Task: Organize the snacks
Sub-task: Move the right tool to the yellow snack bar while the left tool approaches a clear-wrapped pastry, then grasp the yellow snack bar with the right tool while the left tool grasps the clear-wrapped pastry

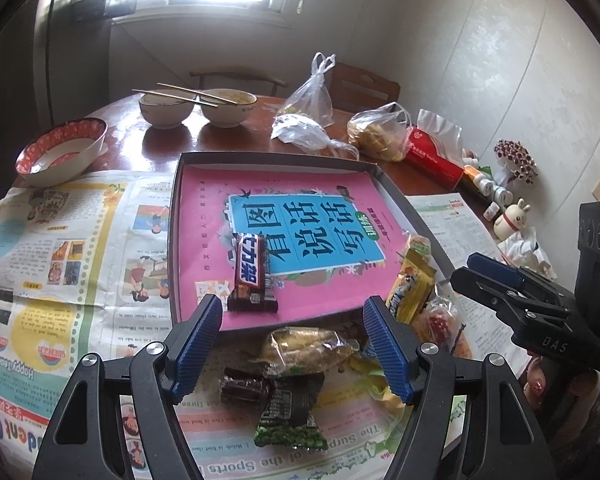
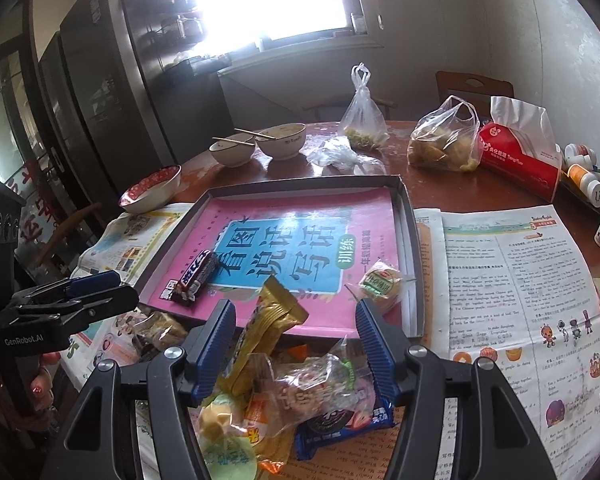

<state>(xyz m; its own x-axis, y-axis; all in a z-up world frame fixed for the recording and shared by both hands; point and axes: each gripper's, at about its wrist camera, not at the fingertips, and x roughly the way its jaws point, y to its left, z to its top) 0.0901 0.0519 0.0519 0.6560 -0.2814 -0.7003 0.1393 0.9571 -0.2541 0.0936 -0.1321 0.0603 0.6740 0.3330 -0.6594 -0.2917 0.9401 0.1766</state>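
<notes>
I have both the left gripper (image 1: 294,344) and right gripper (image 2: 296,350) apart and empty above the loose snacks (image 2: 300,396) at the tabletop's near edge. One chocolate bar (image 1: 252,272) lies in the tray (image 1: 172,240); next, I judge, I must close on another wrapper.

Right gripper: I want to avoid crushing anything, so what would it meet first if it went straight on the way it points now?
Probably the gold-wrapped snack standing up between the open fingers of the right gripper, or the clear-wrapped snack just below it. Depth is hard to judge in this fisheye view.
</notes>
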